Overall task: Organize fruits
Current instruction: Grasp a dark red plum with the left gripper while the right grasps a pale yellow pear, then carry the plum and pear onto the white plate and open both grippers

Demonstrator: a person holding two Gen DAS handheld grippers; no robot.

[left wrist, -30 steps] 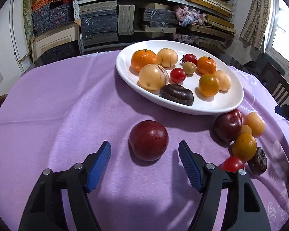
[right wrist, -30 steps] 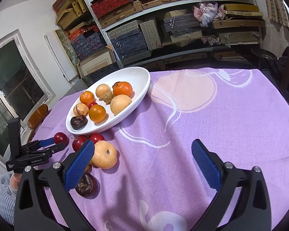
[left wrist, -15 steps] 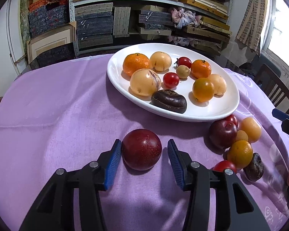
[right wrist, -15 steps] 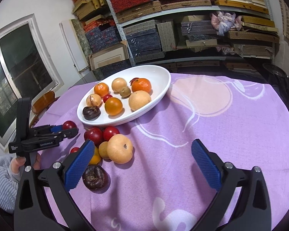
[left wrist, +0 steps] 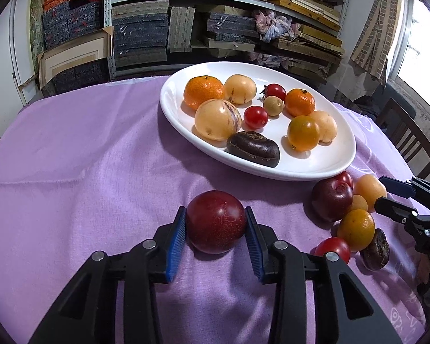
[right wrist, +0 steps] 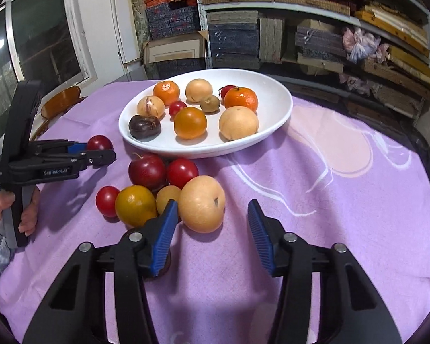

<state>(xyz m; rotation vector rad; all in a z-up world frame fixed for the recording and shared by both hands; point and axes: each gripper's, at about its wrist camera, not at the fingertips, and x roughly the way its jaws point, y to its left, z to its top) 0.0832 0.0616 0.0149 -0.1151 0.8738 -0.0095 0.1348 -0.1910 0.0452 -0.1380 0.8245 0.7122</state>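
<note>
Left gripper (left wrist: 215,225): jaws have just been closing; the blue pads now press both sides of a dark red plum (left wrist: 216,221) resting on the purple tablecloth (left wrist: 86,157).
Right gripper (right wrist: 209,226): jaws have just been closing but are not gripping; a pale yellow fruit (right wrist: 202,203) sits between them, beside the left pad, clear of the right one.
White plate (left wrist: 324,169): holds nine fruits.
Loose fruit: clustered on the cloth just beside the plate.

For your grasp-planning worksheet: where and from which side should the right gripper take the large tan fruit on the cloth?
Grip the large tan fruit across its widest middle, coming from the bare cloth side, probably slightly above. Other fruits crowd its far-left side, and its round shape would likely slip from an off-centre pinch.
</note>
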